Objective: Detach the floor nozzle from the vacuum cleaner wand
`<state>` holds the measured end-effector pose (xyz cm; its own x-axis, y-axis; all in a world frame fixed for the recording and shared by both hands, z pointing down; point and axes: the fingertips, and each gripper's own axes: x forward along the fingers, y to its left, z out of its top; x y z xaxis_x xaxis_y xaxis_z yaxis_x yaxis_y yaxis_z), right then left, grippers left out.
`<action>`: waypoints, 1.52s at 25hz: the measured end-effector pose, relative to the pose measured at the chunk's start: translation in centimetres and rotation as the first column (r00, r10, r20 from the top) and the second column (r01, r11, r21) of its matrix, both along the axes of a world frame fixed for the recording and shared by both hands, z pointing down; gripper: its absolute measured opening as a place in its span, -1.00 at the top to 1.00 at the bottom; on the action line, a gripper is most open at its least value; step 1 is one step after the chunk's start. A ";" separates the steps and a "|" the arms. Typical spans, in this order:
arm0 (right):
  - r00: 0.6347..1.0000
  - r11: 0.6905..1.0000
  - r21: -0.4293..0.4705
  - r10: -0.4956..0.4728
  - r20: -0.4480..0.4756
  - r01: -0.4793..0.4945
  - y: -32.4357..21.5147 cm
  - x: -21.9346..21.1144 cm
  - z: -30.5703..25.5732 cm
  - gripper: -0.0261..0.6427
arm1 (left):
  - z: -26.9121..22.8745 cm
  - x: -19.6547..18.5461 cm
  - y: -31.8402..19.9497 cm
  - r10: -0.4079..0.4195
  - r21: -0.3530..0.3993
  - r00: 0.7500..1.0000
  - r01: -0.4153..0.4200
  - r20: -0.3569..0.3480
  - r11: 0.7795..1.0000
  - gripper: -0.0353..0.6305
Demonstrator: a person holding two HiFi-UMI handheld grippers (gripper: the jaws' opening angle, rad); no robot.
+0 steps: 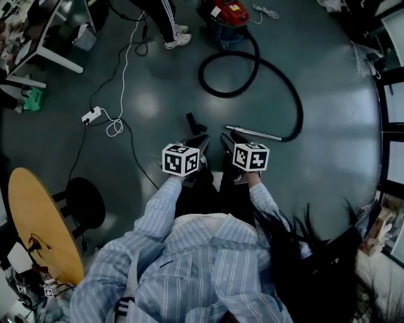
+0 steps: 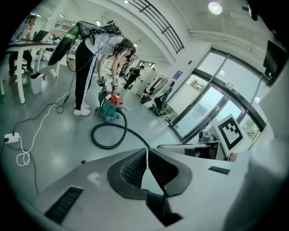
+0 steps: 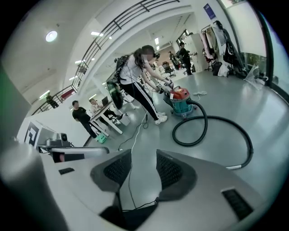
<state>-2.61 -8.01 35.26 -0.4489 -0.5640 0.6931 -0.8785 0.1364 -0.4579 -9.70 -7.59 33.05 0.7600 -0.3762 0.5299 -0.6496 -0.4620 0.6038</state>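
Note:
In the head view a red and teal vacuum cleaner stands at the top. Its black hose loops over the floor to a metal wand lying flat. A small black nozzle piece lies on the floor left of the wand's free end, apart from it. My left gripper hangs above the floor near the nozzle piece, shut with nothing in it; its pads meet. My right gripper hovers beside the wand's end, open and empty, floor showing between its pads.
Someone in striped track trousers bends over the vacuum cleaner. A white cable with a power strip trails at the left. A round wooden table and a black stool stand at lower left. Glass doors line the right.

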 end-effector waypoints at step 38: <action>0.995 0.999 0.002 -0.044 0.095 0.044 34.2 9.0 -3.8 0.75 | -6.3 6.4 31.5 -0.131 0.092 0.990 0.126 0.047 0.988 0.84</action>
